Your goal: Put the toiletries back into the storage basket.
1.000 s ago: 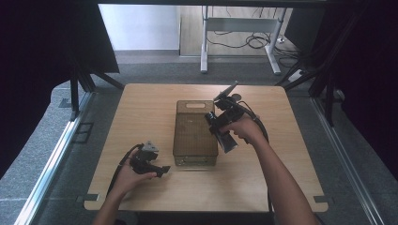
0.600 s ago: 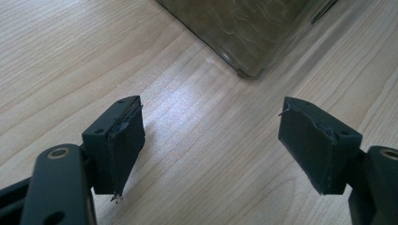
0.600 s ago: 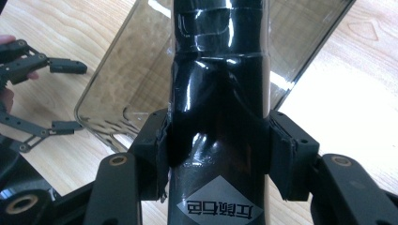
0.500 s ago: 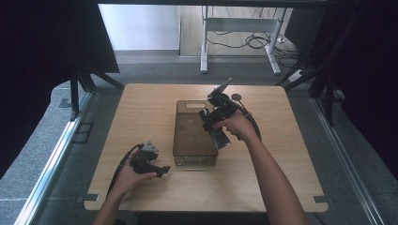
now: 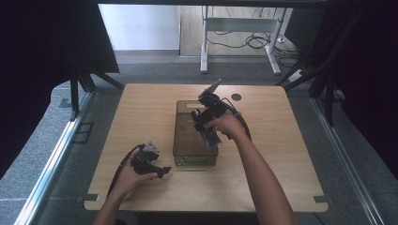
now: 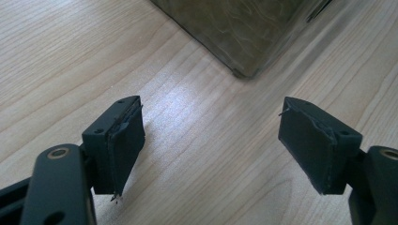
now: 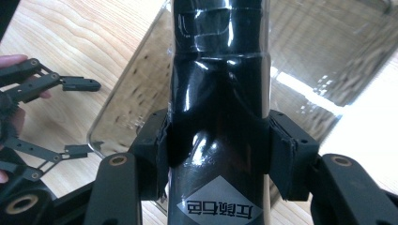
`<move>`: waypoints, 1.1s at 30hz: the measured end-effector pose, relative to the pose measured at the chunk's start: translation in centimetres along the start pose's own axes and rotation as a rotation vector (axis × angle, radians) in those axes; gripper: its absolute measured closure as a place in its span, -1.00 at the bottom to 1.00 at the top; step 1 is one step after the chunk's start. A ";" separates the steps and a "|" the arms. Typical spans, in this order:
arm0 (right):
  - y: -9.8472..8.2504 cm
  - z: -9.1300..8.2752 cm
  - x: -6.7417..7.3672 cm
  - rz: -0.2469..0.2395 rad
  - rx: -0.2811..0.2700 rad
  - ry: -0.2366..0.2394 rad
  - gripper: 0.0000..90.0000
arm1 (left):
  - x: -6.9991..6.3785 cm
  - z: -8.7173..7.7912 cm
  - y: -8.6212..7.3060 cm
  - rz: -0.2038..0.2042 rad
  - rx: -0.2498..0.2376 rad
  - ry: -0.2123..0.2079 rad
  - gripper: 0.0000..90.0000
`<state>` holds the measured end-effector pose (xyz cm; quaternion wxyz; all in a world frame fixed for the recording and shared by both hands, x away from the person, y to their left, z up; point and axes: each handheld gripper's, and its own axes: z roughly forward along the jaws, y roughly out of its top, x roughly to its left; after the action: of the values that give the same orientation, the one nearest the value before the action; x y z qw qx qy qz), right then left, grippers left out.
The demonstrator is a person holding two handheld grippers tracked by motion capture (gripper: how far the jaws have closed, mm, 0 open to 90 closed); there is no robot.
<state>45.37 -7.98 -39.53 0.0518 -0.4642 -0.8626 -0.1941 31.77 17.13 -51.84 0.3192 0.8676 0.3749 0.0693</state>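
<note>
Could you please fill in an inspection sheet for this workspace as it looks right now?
Surface: wooden table, bare light wood.
Job's things: black bottle with a label, held over the translucent bin at the table's middle.
Clutter: nothing seen.
Grippers: right gripper clamped on the bottle; left gripper open, empty, near the bin's corner.
Cables: black cable trails from the right gripper; floor cables beyond.
Surroundings: grey floor, metal desk frame, dark curtains.
</note>
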 end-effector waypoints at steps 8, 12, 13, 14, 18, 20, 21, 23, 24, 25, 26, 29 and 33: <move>0.6 1.1 0.2 0.013 0.004 0.007 0.03 | -0.2 0.2 0.0 0.008 0.009 -0.005 -0.48; 0.8 1.5 0.2 0.019 0.004 0.009 0.03 | -0.2 0.2 0.0 0.000 0.006 -0.005 -0.48; 0.8 1.5 0.2 0.020 0.006 0.013 0.03 | -0.2 0.2 0.0 0.001 0.004 -0.005 -0.48; 0.9 1.6 0.2 0.023 0.005 0.022 0.03 | -0.2 0.1 0.0 -0.001 0.005 -0.005 -0.48; 1.1 2.0 0.3 0.034 -0.004 0.028 0.03 | -0.2 0.1 0.0 -0.001 0.003 -0.005 -0.48; 1.2 2.2 0.4 0.039 -0.004 0.030 0.03 | -0.2 0.2 0.0 -0.001 0.003 -0.006 -0.48; 1.2 2.3 0.4 0.039 -0.004 0.030 0.03 | -0.2 0.2 0.0 0.000 0.004 -0.007 -0.48; 1.3 2.5 0.4 0.044 -0.001 0.028 0.03 | -0.2 0.2 0.0 0.000 0.002 -0.009 -0.48; 1.4 2.6 0.4 0.049 -0.001 0.032 0.03 | -0.2 0.1 0.0 0.000 0.002 -0.009 -0.48; 1.5 2.8 0.4 0.055 -0.002 0.026 0.03 | -0.2 0.1 0.0 -0.002 0.001 -0.010 -0.48; 1.6 2.9 0.4 0.059 -0.002 0.025 0.03 | -0.1 0.1 0.0 -0.001 0.002 -0.009 -0.48; 1.8 3.4 0.5 0.068 0.005 0.029 0.03 | 0.0 0.0 0.0 0.003 -0.002 -0.009 -0.48; 1.9 4.3 0.6 0.078 0.010 0.036 0.03 | 0.0 -0.1 0.0 -0.006 -0.003 -0.008 -0.48</move>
<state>46.96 -4.91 -42.78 0.0771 -0.4938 -0.8437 -0.1961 31.75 17.13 -51.79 0.3224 0.8662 0.3760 0.0654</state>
